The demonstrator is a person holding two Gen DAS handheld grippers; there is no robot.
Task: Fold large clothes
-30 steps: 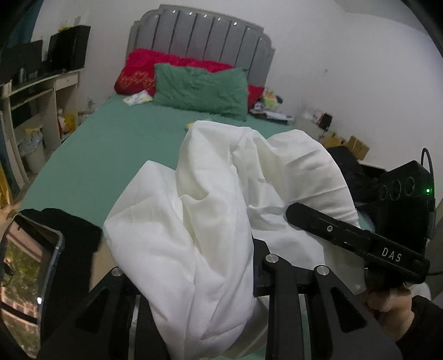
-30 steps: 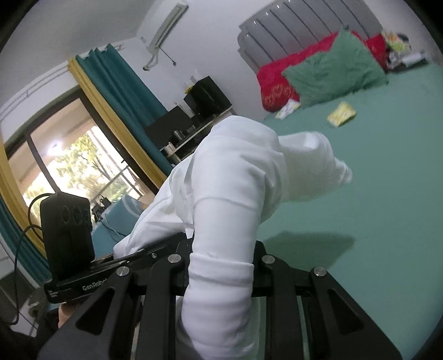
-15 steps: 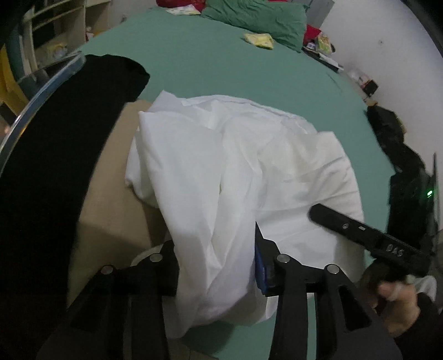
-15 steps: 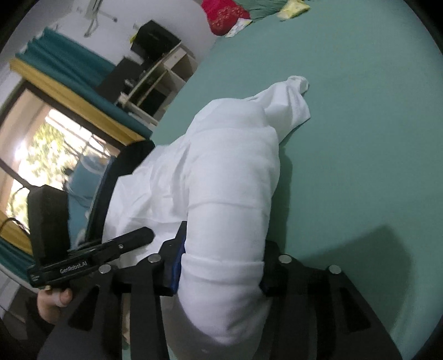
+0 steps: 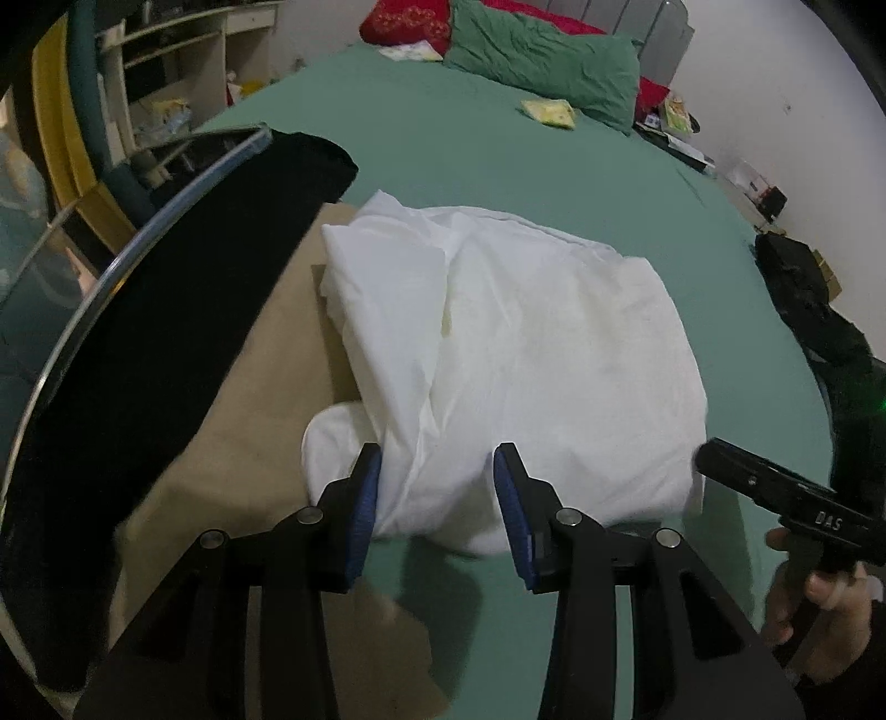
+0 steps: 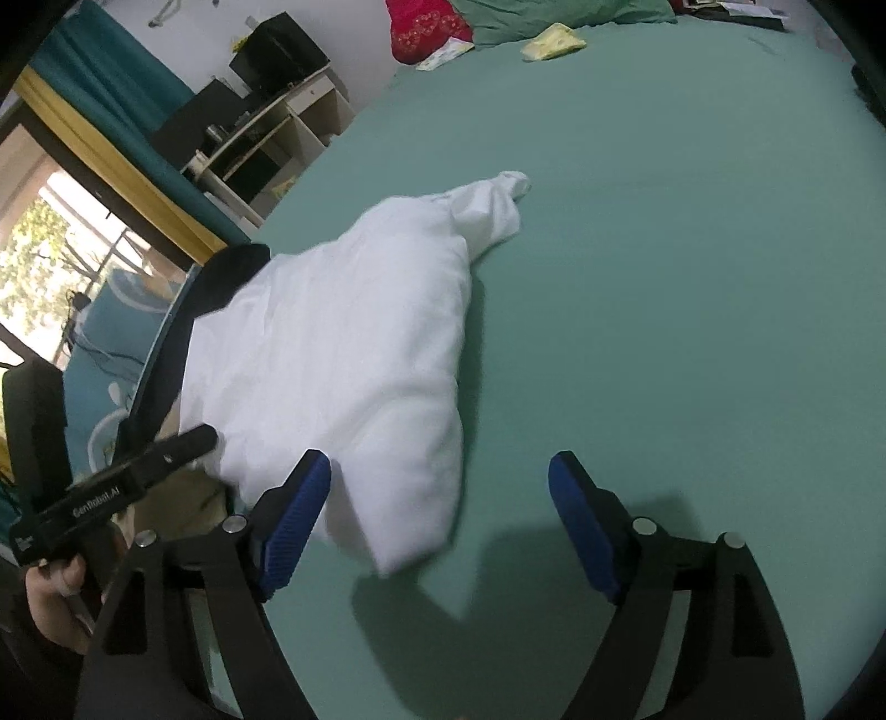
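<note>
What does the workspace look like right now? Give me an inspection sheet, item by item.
Surface: green bed sheet, a tan panel at its near edge.
Job's things: white garment lying bunched on the bed.
Clutter: yellow packet, black cloth.
Grippers: left gripper open, garment's edge between its pads; right gripper open, garment's corner between the pads, untouched. Both have just been opening.
Cables: nothing seen.
Surroundings: green pillow, red pillow, shelves, window.
</note>
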